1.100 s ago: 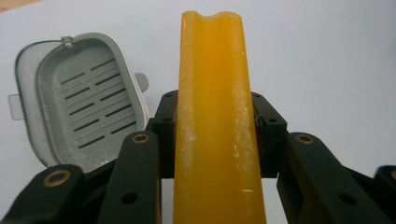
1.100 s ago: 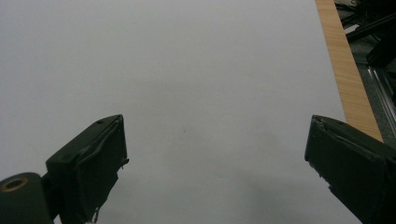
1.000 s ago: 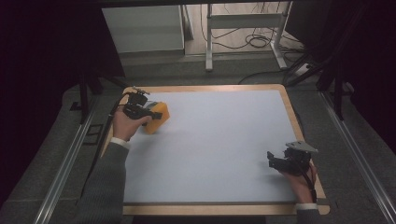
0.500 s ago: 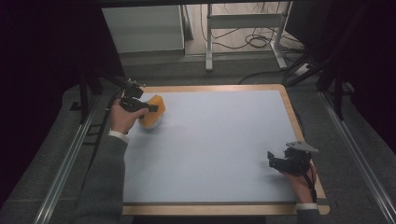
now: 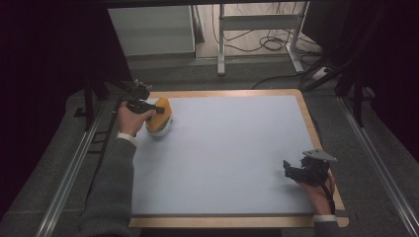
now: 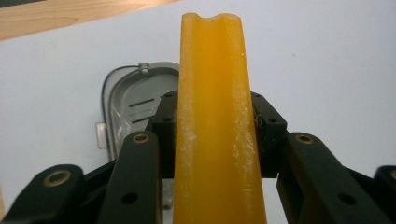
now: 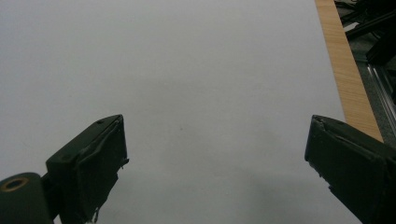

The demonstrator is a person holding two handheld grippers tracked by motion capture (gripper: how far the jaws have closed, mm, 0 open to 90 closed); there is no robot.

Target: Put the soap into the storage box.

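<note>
White table [image 5: 222, 158], left tool [image 6: 212, 121] clamping yellow slab [image 6: 215, 140].

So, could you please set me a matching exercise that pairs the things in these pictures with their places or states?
Things:
1. Left gripper
2. Right gripper
3. Yellow block
4. Grey case

Places or states:
A. Lies open on the white mat, behind the jaws in the left gripper view
B. Open, holding nothing, near the table's right edge
C. Clamped upright between two black jaws
D. Shut on something, at the table's far left corner

Pairs: 1-D, 2-B, 3-C, 4-A
</note>
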